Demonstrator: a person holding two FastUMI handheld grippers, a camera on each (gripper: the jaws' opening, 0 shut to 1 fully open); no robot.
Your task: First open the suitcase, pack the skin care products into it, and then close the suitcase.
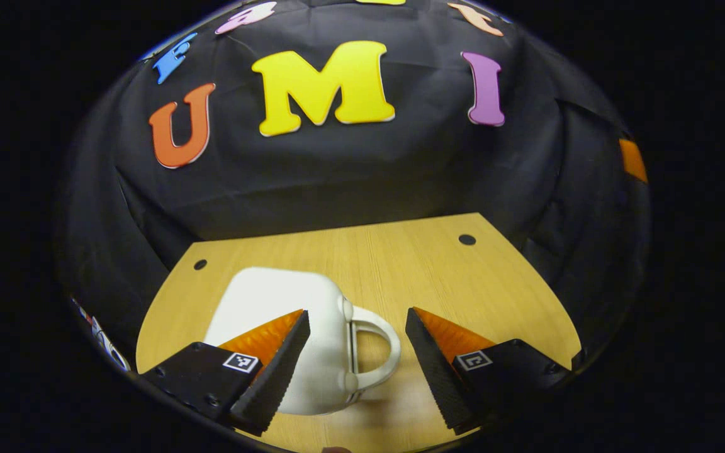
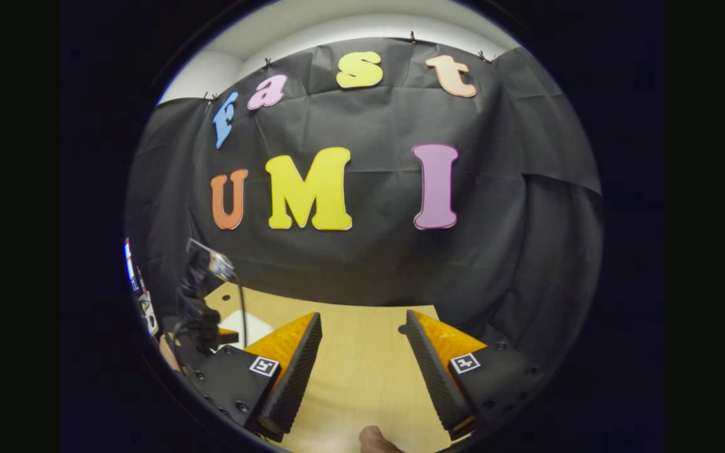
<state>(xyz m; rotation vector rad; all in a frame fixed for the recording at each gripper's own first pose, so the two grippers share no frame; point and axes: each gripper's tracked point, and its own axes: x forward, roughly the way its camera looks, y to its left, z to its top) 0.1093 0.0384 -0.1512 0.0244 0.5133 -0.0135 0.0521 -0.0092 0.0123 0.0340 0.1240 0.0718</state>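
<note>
A small white suitcase (image 1: 287, 321) lies closed on the wooden table (image 1: 400, 264), its looped handle (image 1: 378, 352) pointing right. In the left gripper view my left gripper (image 1: 356, 333) hangs open just above it, the handle lying between the two fingers and the left finger (image 1: 274, 365) over the case's body. My right gripper (image 2: 362, 343) is open over bare table with nothing between its fingers. In the right gripper view the left gripper (image 2: 202, 302) shows at the far left, beside a sliver of the white suitcase (image 2: 255, 330).
The table has two small dark holes (image 1: 467, 240) near its back edge. Black cloth walls close in behind and on both sides. A fingertip (image 2: 375, 437) shows at the bottom of the right gripper view.
</note>
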